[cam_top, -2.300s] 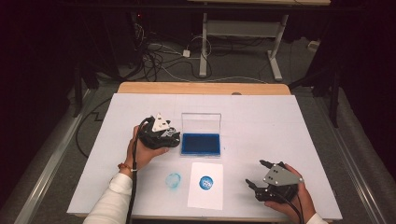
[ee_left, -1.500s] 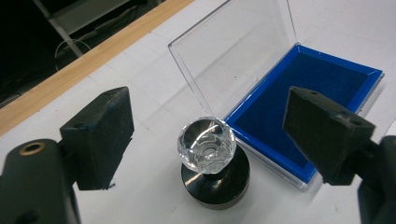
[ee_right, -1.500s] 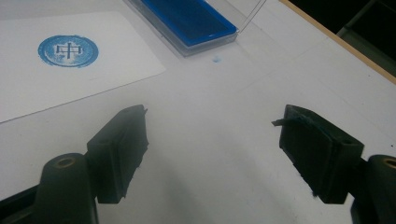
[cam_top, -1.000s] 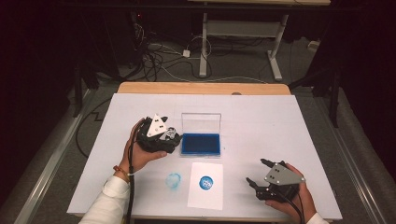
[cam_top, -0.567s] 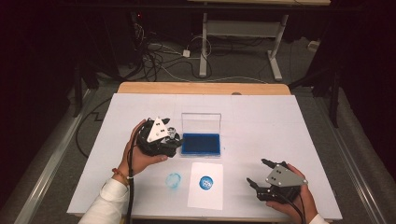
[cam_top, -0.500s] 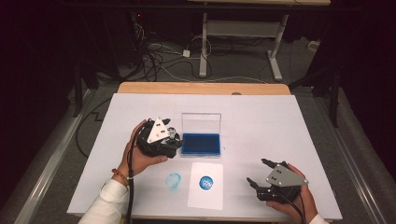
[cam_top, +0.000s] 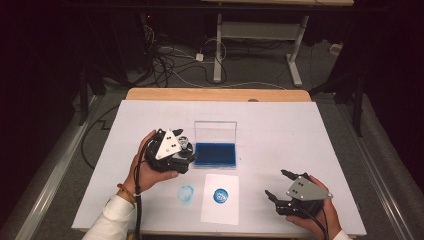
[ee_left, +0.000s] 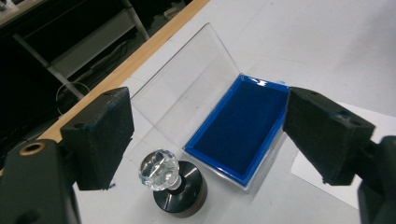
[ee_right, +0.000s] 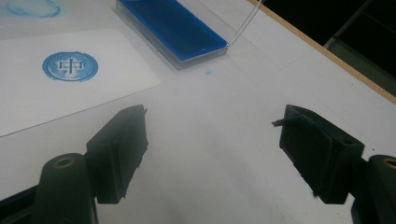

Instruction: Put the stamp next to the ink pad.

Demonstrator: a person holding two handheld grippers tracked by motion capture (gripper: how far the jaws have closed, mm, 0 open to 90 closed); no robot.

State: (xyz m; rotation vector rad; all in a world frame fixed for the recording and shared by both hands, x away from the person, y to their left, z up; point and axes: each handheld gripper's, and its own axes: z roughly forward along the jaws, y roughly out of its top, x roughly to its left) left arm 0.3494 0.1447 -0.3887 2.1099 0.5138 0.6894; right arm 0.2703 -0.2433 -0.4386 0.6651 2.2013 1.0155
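White covering lies over the tabletop [cam_top: 300, 130], with a strip of bare wood along its far edge; beyond it the room is dark, with cables on the floor and a metal desk frame. Left hand-held gripper [cam_top: 181, 148] hovers with jaws wide apart and empty just beside the ink pad box [cam_top: 215, 154], whose clear lid stands open. A stamp [ee_left: 173, 184] with a faceted crystal knob stands on the tabletop below the jaws, close against the box. Right hand-held gripper [cam_top: 281, 189] rests near the front right edge, jaws wide, holding nothing. A white card [cam_top: 220, 198] bears a round blue print, a blue smudge [cam_top: 185, 194] beside it. Much of the right half lies bare
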